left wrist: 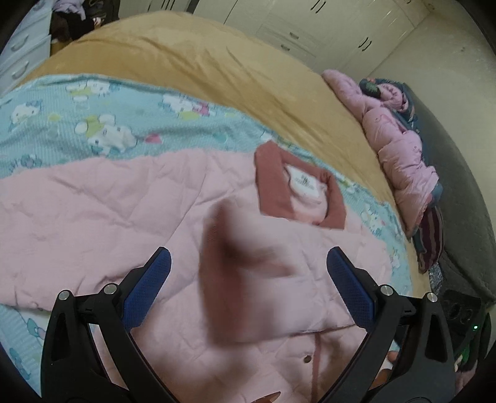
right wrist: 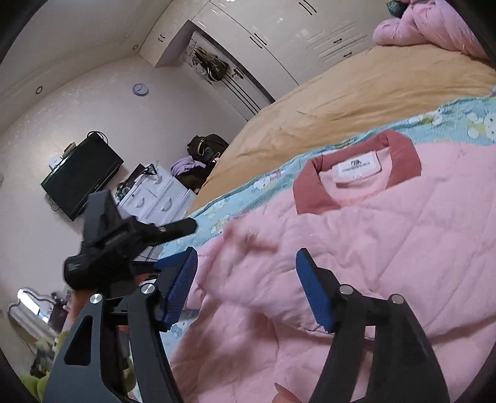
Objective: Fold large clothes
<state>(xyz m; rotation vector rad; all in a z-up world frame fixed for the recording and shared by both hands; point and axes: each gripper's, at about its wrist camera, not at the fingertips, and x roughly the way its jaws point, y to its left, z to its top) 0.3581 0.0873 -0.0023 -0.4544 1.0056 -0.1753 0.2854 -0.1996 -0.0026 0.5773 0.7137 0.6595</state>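
Observation:
A pink quilted jacket [left wrist: 108,217] with a dark red collar [left wrist: 272,173] lies spread on a cartoon-print blue sheet [left wrist: 77,117] on the bed. It also shows in the right wrist view [right wrist: 403,232], collar [right wrist: 313,192] toward the far side. My left gripper [left wrist: 248,269] is open above the jacket; a blurred sleeve end with a dark red cuff [left wrist: 229,279] hangs between its blue pads, not pinched. My right gripper [right wrist: 246,269] is open over a blurred fold of pink sleeve [right wrist: 248,248] at the jacket's left edge. The left gripper's body [right wrist: 124,241] shows at the left.
A tan blanket [left wrist: 217,62] covers the far bed. A pink puffy quilt [left wrist: 396,148] is bunched at the bed's right edge. White wardrobes [right wrist: 279,28], a white dresser [right wrist: 155,198], a black TV [right wrist: 80,176] and a pile of bags [right wrist: 201,152] stand beyond the bed.

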